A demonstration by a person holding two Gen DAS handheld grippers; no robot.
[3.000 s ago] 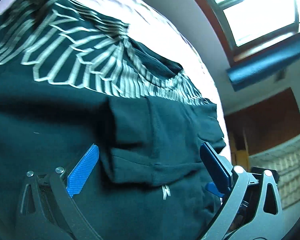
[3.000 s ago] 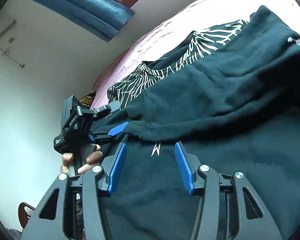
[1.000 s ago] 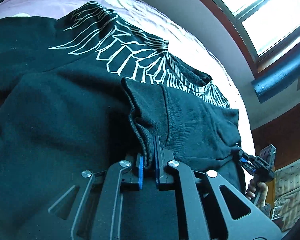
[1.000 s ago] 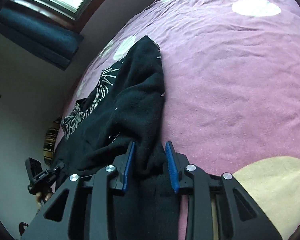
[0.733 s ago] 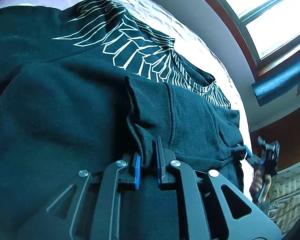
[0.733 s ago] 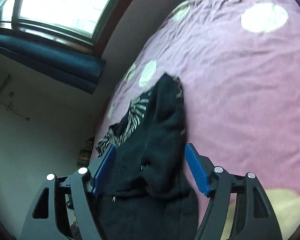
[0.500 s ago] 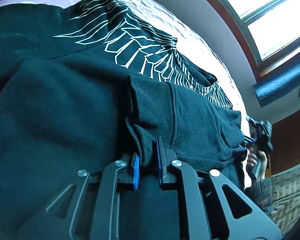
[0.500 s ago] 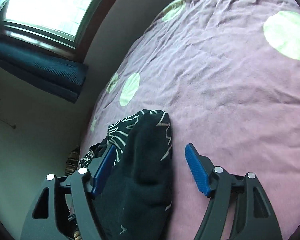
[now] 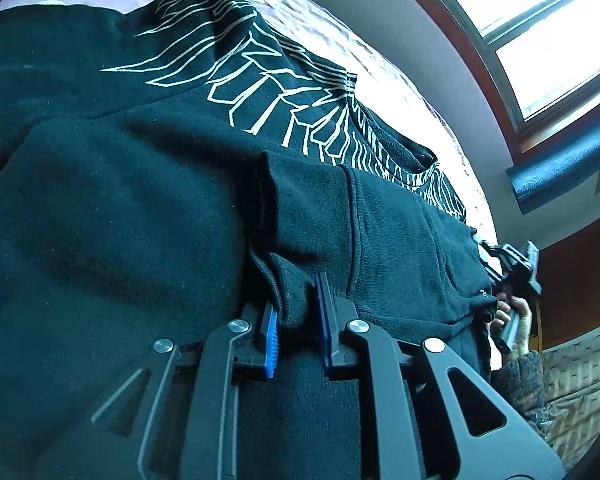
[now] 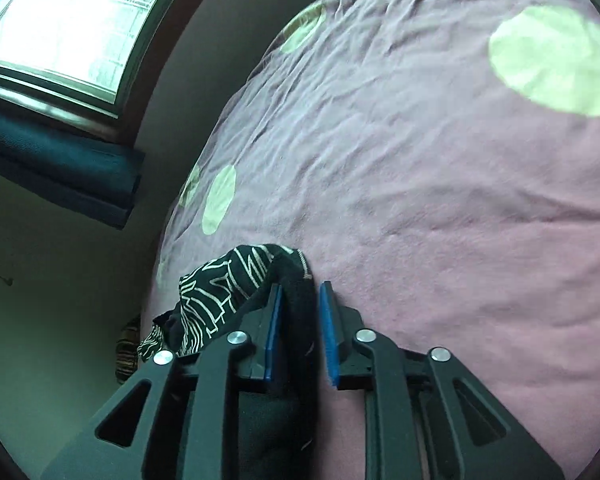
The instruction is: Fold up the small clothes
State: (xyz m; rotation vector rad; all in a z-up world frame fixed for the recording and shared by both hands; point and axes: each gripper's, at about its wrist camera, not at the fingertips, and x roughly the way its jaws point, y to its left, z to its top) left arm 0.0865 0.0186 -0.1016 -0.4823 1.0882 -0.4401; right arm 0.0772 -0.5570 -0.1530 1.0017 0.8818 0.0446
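A black sweatshirt (image 9: 140, 200) with a white line print lies on the bed, one sleeve folded across its body. My left gripper (image 9: 296, 320) has the sleeve's ribbed cuff (image 9: 296, 296) between its blue pads; the jaws are opening slightly, and the cloth still fills the gap. In the right wrist view my right gripper (image 10: 300, 312) is closing on a thick fold at the sweatshirt's (image 10: 220, 288) edge, pads pressing the cloth. The left wrist view shows that right gripper (image 9: 512, 268) at the garment's far right edge, held by a hand (image 9: 516, 316).
A pink bed sheet (image 10: 420, 200) with pale green dots stretches beyond the sweatshirt. A window (image 10: 68, 32) with a rolled blue blind (image 10: 60, 160) is on the wall behind the bed. A patterned cover (image 9: 572, 380) lies at the far right.
My right gripper let go of the sleeve, spread wide, slid to the garment's edge and closed on a fold there. The left jaws parted a little around the cuff.
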